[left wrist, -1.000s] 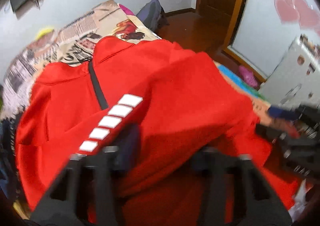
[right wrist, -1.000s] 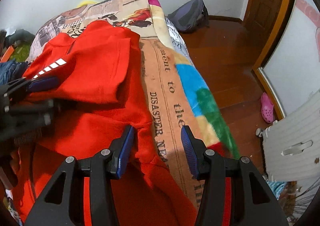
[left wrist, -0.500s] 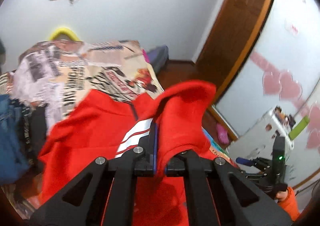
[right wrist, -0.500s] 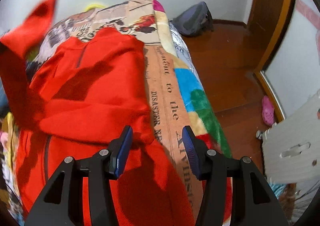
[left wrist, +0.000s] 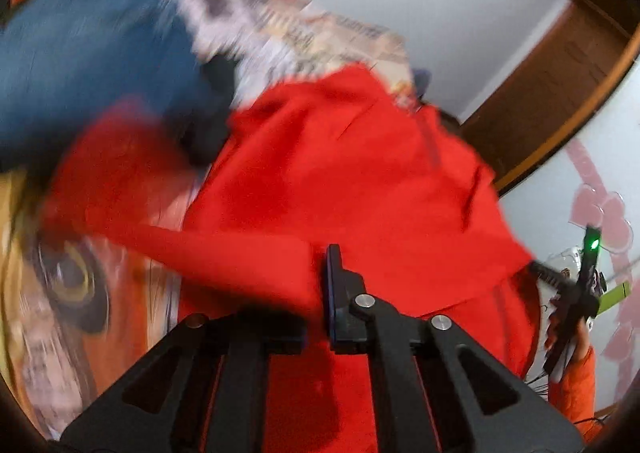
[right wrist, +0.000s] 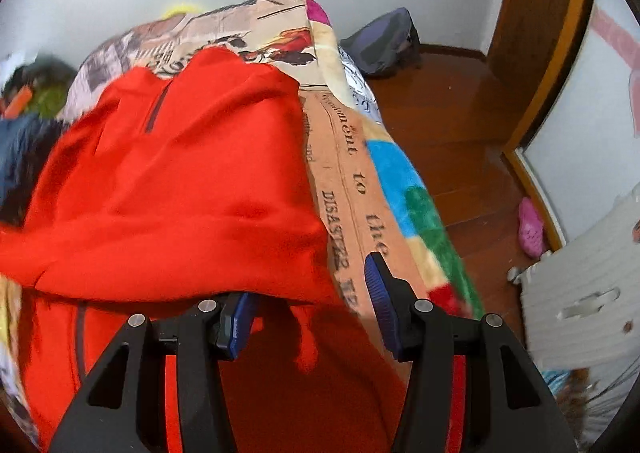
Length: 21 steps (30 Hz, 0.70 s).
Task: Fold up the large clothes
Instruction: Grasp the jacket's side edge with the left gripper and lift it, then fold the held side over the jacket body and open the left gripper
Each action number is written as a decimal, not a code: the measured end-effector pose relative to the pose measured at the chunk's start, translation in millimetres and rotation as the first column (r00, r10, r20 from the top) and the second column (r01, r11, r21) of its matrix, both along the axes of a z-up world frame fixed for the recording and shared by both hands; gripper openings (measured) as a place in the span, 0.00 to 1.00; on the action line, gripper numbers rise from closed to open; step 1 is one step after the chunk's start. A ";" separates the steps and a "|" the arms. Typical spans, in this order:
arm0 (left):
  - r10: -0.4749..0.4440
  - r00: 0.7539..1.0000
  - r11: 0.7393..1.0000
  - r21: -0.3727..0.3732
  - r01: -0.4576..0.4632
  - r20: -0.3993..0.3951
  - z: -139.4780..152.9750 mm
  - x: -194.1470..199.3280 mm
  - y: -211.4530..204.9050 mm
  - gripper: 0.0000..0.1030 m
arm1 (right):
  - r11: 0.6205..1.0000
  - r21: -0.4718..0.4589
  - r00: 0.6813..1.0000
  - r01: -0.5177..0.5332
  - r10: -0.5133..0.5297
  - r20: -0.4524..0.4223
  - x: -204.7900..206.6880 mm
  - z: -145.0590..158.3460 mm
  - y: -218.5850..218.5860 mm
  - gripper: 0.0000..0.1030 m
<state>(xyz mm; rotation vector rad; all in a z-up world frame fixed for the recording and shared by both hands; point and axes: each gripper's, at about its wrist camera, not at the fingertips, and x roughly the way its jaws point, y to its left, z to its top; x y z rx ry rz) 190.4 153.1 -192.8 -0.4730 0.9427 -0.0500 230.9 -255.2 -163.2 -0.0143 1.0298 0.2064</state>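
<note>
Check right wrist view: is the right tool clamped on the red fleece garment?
No. The right tool stands with its blue pads apart, and the red fleece garment lies over and between them without being pinched.

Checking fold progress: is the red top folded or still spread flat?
Partly folded. The red top has one layer doubled over its lower part on the blanket, its edge near the right tongs.
</note>
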 end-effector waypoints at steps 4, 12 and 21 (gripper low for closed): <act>0.012 0.996 0.999 -0.036 -0.015 -0.083 -32.7 -8.4 2.2 0.10 | 0.999 -0.042 1.000 -0.020 0.021 0.010 3.8 -2.8 12.1 0.46; 0.035 0.997 0.999 -0.038 -0.033 0.067 10.9 4.8 8.0 0.06 | 0.996 0.035 0.991 0.087 -0.090 0.095 15.4 24.9 -5.6 0.46; -0.051 0.921 0.997 0.066 0.027 0.385 122.2 26.8 -28.2 0.03 | 0.950 0.185 0.947 0.251 -0.281 0.156 7.8 36.4 -41.2 0.46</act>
